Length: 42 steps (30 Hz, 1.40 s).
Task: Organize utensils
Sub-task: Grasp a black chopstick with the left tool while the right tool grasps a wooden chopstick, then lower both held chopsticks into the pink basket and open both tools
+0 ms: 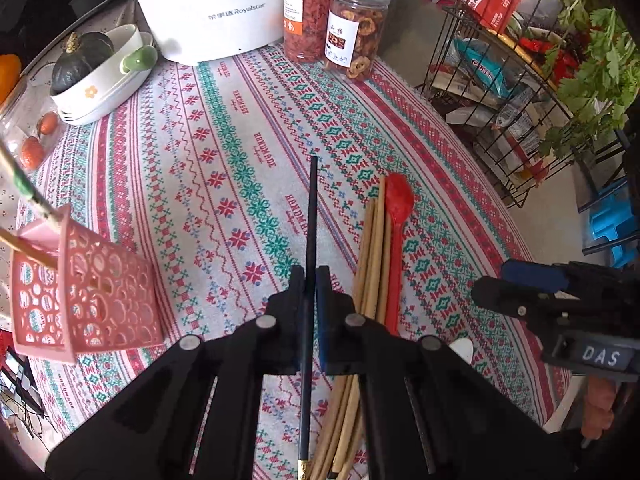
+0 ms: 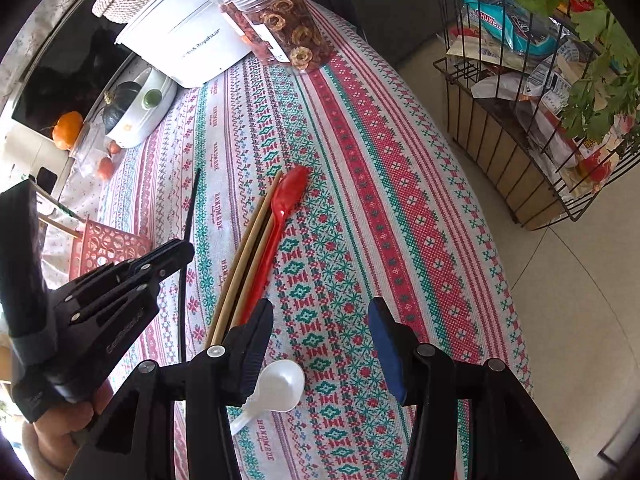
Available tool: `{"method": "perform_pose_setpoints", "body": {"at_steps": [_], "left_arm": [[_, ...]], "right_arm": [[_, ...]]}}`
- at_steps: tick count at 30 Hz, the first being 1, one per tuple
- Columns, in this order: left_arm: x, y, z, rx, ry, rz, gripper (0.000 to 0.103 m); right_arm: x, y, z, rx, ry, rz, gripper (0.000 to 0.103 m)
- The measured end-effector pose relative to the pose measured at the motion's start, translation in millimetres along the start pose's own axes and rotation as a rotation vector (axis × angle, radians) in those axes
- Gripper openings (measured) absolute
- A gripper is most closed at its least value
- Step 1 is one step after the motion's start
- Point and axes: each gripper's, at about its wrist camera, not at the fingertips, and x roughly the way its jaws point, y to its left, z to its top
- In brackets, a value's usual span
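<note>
L gripper (image 1: 310, 280) clamped on black chopstick (image 1: 311, 216), jaws closed round it, stick held above tablecloth (image 1: 224, 132) w/ tip pointing fwd. R gripper (image 2: 320, 344) jaws wide apart, nothing in them, low over cloth. Pink basket (image 1: 84, 292) off to L, some sticks already in it. Wooden chopsticks (image 2: 244, 264) + red spoon (image 2: 280, 216) lie side by side on cloth, touching; white spoon (image 2: 276, 390) just by R gripper's L finger. Step prob: carry black stick to basket. Next needs swing L, tip stick down into opening w/o knocking basket
</note>
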Motion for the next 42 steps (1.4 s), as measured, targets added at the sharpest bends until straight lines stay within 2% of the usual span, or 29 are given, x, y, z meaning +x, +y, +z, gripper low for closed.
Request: {"method": "perform_pose_setpoints", "body": {"at_steps": [3, 4, 7, 11, 14, 18, 25, 28, 31, 37, 42], "left_arm": [[-34, 16, -19, -0.012, -0.047, -0.017, 0.006], [-44, 21, -26, -0.016, -0.06, -0.021, 0.006], [-74, 36, -46, -0.027, -0.102, -0.026, 0.006], [-98, 53, -68, -0.055, -0.138, -0.041, 0.006], [-108, 61, -79, -0.066, -0.155, -0.047, 0.006], [-115, 77, -88, -0.102, -0.165, -0.056, 0.006], [-121, 98, -96, -0.145, -0.168, -0.055, 0.007], [-120, 104, -99, -0.157, -0.161, -0.05, 0.007], [-121, 108, -103, -0.16, -0.161, -0.043, 0.007], [-127, 119, -108, -0.174, -0.171, -0.038, 0.007], [-138, 124, -109, -0.184, -0.206, -0.028, 0.006]], "right_arm": [[7, 10, 2, -0.012, -0.001, 0.01, 0.05], [11, 13, 3, -0.011, 0.002, 0.017, 0.047], [20, 25, 9, -0.008, 0.009, 0.053, 0.023], [33, 41, 17, -0.007, 0.005, 0.072, 0.015], [45, 50, 22, 0.004, 0.02, 0.09, 0.014], [64, 59, 24, 0.007, 0.049, 0.043, 0.01], [74, 81, 31, -0.026, 0.023, -0.009, 0.01], [78, 92, 32, -0.062, 0.028, -0.128, 0.01], [80, 99, 32, -0.066, 0.037, -0.176, 0.01], [78, 103, 30, -0.053, 0.039, -0.126, 0.006], [50, 114, 20, -0.102, -0.031, -0.07, 0.006]]}}
